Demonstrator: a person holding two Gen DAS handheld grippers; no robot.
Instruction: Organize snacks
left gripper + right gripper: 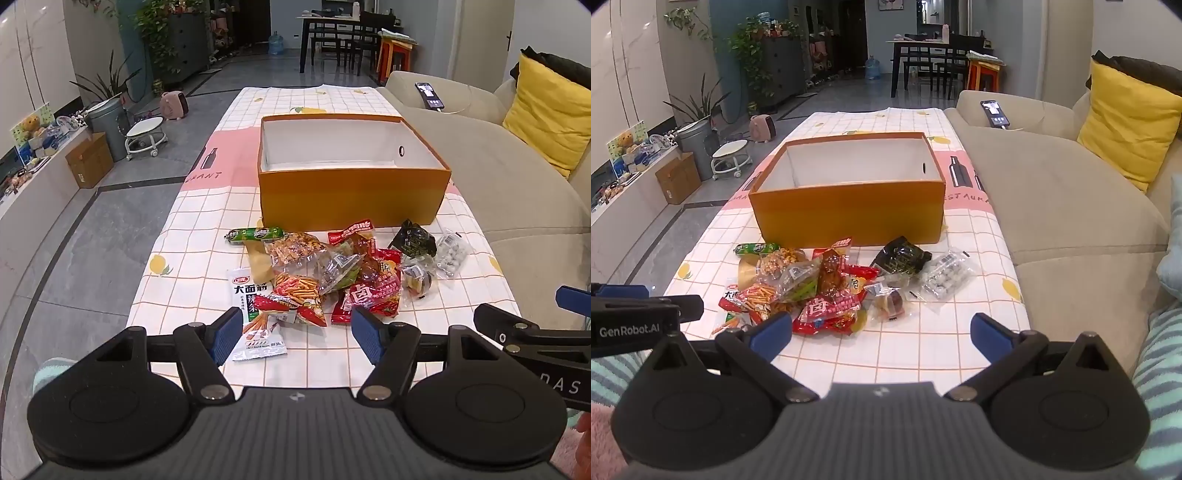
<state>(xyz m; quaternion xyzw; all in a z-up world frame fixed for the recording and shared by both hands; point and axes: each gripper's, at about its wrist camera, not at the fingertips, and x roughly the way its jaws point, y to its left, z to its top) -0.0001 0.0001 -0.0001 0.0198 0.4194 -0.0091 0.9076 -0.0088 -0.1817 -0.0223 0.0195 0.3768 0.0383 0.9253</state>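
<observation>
A heap of snack packets (332, 273) (827, 291) lies on the checked tablecloth, just in front of an open orange box (351, 195) (849, 210) with a bare white inside. The heap holds a green sausage (256, 233), a white spicy-strip packet (255, 321), a red packet (373, 299), a black packet (412, 240) (901, 256) and a clear bag of pale candies (450, 254) (945, 277). My left gripper (297, 334) hangs open above the near left of the heap. My right gripper (881, 332) stands open wide over the near right, holding nothing.
A beige sofa (1052, 192) with a yellow cushion (1126, 122) and a phone (995, 112) runs along the table's right side. Grey floor lies to the left, with a stool (146, 138) and a cardboard box (90, 160). The table's near edge (886, 373) is right below the grippers.
</observation>
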